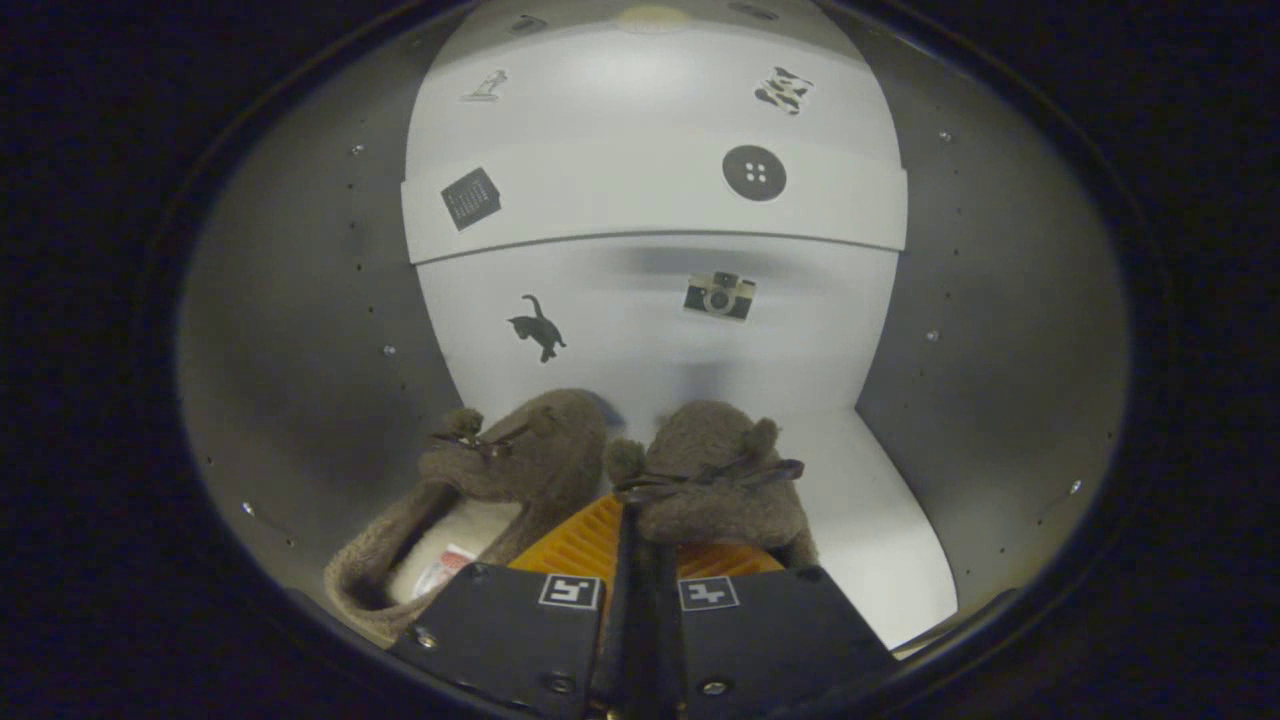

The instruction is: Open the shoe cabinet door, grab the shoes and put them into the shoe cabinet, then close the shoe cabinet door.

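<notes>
Nearest us, our tool has its fingers drawn close together, pinching the inner edges of two fuzzy brown slippers; the contact itself is hidden behind the fingers. The left slipper's heel is cut off below. Both rest on the shoe cabinet floor, toes near the back panel. We see bare floor to their right, grey side walls flanking. Stickers dot the back.

shoes: two, side by side on floor of shoe cabinet, toes toward back wall | gripper: in front of shoes, jaws nearly together at the pair's inner edges | shelf: above, behind shoes
</notes>
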`<control>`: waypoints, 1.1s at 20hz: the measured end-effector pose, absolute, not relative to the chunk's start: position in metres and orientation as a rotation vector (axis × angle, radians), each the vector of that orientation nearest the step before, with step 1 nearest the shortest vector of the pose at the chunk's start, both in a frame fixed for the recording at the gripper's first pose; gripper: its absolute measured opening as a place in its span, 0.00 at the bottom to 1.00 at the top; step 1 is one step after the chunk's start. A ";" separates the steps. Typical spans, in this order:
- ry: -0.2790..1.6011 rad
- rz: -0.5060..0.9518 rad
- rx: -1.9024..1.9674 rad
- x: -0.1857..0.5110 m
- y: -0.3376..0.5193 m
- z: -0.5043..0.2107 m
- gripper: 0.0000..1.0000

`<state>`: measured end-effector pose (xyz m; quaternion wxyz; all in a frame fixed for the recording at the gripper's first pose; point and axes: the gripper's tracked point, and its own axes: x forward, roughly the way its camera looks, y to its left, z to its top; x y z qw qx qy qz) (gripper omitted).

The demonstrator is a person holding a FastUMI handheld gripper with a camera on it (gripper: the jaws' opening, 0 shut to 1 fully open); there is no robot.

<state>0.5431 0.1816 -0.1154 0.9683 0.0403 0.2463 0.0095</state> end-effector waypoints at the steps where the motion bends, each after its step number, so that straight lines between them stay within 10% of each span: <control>1: 0.498 0.018 0.078 0.541 0.182 -0.114 0.18; 6: 0.486 0.026 0.094 0.524 0.186 -0.102 0.52; 22: 0.213 0.074 0.029 0.284 0.187 -0.053 0.58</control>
